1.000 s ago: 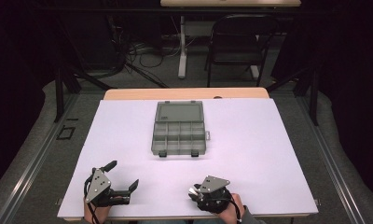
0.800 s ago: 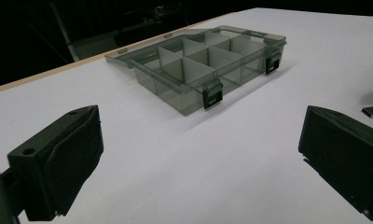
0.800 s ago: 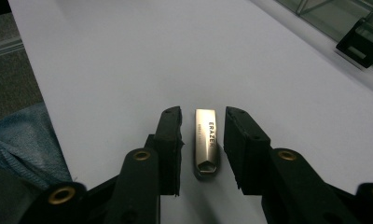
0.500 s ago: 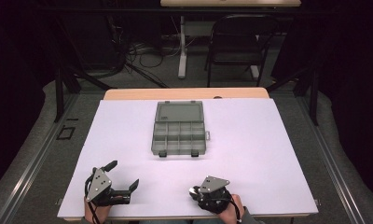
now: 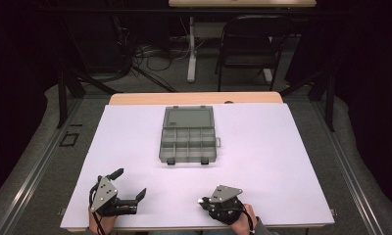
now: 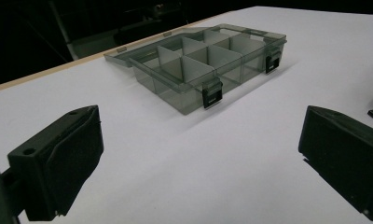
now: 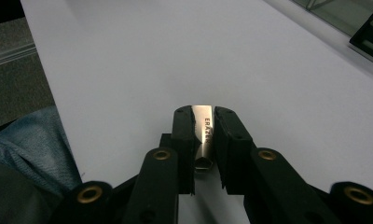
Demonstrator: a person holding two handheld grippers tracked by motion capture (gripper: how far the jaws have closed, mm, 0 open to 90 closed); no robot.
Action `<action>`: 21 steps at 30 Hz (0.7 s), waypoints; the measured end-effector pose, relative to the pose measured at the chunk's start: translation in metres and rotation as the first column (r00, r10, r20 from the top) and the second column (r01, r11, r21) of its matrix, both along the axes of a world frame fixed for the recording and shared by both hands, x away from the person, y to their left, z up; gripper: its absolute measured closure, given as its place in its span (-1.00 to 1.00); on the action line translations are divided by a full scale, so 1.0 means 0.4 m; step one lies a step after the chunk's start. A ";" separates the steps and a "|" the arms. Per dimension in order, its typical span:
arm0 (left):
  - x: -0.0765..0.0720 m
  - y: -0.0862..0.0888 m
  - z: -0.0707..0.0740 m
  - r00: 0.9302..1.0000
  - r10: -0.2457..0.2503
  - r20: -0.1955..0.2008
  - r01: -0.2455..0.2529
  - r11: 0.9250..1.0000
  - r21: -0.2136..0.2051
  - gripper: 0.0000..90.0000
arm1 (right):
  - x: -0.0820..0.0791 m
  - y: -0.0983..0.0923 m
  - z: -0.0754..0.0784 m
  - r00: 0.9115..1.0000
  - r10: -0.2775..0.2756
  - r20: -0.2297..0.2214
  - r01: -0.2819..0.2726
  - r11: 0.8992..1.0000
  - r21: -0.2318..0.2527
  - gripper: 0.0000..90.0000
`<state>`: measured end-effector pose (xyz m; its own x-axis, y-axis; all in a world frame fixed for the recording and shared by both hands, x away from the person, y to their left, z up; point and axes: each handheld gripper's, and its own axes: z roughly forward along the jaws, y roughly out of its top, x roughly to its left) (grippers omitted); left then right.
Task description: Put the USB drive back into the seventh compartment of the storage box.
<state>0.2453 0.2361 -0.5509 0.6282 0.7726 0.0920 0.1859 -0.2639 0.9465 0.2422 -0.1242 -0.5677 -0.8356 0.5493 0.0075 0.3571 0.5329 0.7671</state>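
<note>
At the near edge of the white worktop, your two hands hold a gripper each. Your left gripper sits at the near left, its jaws spread wide with nothing between them; in the left gripper view the two black jaws stand far apart over bare white surface. Your right gripper rests at the near right under its grey three-cornered plate, your right hand behind it. In the right gripper view its jaws are closed tight on a slim shiny metal piece stamped with lettering that reads something like "ERAZER"; what the piece is cannot be told. A patch of blue denim shows beside the worktop's edge in that view.

Farther out, near the middle of the worktop and well apart from both grippers, a smoky clear plastic organiser box lies open, its lid folded back flat on the far side. Its compartments look empty, and two dark latches hang on its near wall.

Beyond the worktop, a black chair and loose cables stand on the grey floor.
</note>
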 end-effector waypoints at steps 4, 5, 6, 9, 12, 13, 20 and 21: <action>0.000 0.000 0.000 1.000 -0.001 0.000 0.001 1.000 0.000 -1.00 | -0.004 0.000 0.006 1.000 0.012 0.003 -0.012 1.000 0.013 0.76; 0.000 0.000 0.000 1.000 -0.001 0.000 0.001 1.000 0.000 -1.00 | -0.004 0.000 0.006 1.000 0.012 0.003 -0.012 1.000 0.013 0.76; 0.000 0.000 0.001 1.000 -0.001 0.001 0.001 1.000 0.002 -1.00 | -0.004 0.000 0.007 1.000 0.013 0.006 -0.013 1.000 0.010 0.76; 0.000 -0.001 0.001 1.000 -0.003 0.003 0.003 1.000 0.004 -1.00 | -0.006 -0.004 0.014 1.000 0.011 0.012 -0.011 1.000 0.019 0.76; 0.001 -0.002 0.000 1.000 -0.002 0.002 0.002 1.000 0.004 -1.00 | -0.005 -0.009 0.024 1.000 0.008 0.025 -0.009 0.999 0.031 0.76; 0.001 -0.002 0.000 1.000 -0.002 0.002 0.002 1.000 0.004 -1.00 | -0.005 -0.009 0.024 1.000 0.008 0.025 -0.009 0.999 0.031 0.76; 0.001 -0.002 0.001 1.000 -0.002 0.003 0.002 1.000 0.002 -1.00 | -0.006 -0.017 0.038 0.999 0.004 0.044 -0.006 0.999 0.045 0.76; 0.001 -0.002 0.001 1.000 -0.003 0.002 0.003 1.000 0.003 -1.00 | -0.006 -0.017 0.038 0.999 0.004 0.044 -0.006 0.999 0.045 0.76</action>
